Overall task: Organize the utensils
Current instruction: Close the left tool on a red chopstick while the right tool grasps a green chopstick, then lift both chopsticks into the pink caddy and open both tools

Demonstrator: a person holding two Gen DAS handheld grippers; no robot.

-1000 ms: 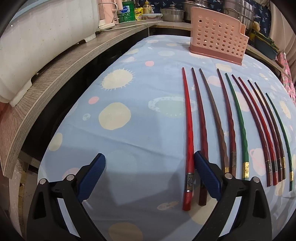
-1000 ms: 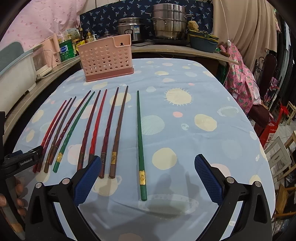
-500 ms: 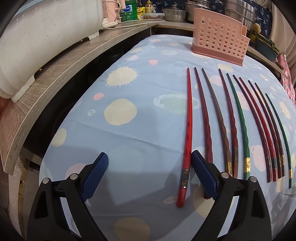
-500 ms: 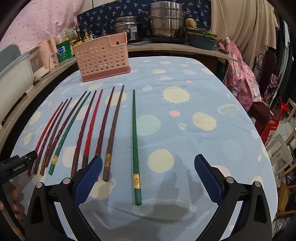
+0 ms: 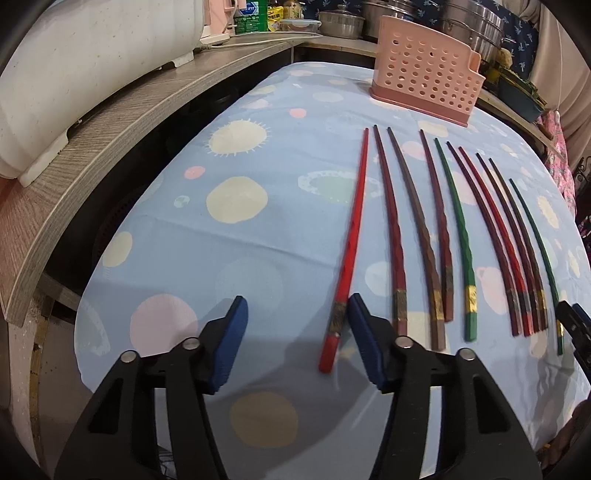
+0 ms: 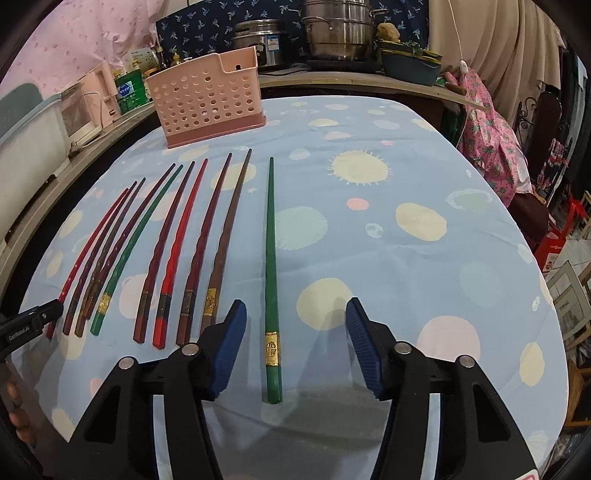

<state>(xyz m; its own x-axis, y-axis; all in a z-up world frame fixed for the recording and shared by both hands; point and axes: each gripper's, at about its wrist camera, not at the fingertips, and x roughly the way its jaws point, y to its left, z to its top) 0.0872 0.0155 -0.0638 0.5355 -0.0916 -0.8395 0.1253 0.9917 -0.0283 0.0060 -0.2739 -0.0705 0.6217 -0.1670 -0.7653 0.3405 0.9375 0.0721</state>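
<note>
Several red, brown and green chopsticks lie side by side on the blue spotted tablecloth point(image 5: 236, 251). A pink perforated utensil holder point(image 5: 424, 85) stands at the far end, also in the right wrist view point(image 6: 210, 99). My left gripper point(image 5: 297, 343) is open; the leftmost red chopstick point(image 5: 351, 243) has its handle end between the fingers, close to the right finger. My right gripper point(image 6: 295, 347) is open around the handle end of the rightmost green chopstick point(image 6: 271, 266), without touching it.
A grey wooden counter point(image 5: 92, 136) with a white appliance point(image 5: 74, 62) runs along the left. Pots point(image 6: 336, 33) and bowls stand on the counter behind the holder. Chairs and pink cloth point(image 6: 495, 122) are to the right of the table.
Both grippers have narrowed but stay open. The left one shifted so the red chopstick now lies between its fingers. The right one moved forward over the green chopstick's end.
</note>
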